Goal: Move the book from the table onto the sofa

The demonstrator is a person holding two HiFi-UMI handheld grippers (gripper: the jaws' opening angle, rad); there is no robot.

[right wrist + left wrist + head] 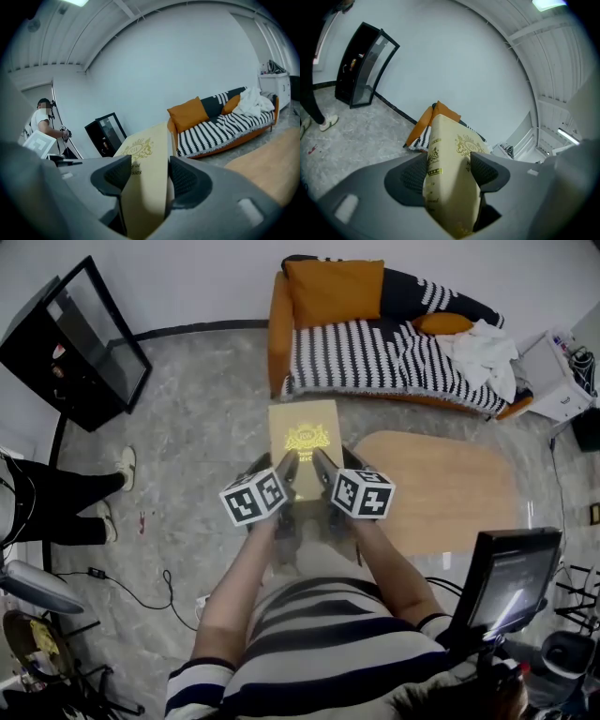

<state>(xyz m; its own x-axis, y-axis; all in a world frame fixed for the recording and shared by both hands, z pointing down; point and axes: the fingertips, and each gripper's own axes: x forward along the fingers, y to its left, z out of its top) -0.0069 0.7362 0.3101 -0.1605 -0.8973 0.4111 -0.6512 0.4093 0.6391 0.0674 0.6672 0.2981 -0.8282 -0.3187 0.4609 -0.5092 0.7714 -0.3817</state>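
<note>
1. Cream hardcover book (pixel 303 430) is off the worktop (pixel 441 491), in the air over the floor, short of the sofa (pixel 375 360).
2. Left gripper (pixel 284 468) and right gripper (pixel 324 465): both sets of jaws pinch the book's near edge, side by side.
3. Risk: the far end is unsupported, so the book could sag or slide out.
4. Risk: if the hands twist or drift apart, one grip could break.

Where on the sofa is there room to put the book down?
The striped seat is bare between the big orange cushion and the white cloth. It is crowded where that cloth and a small orange cushion lie.
</note>
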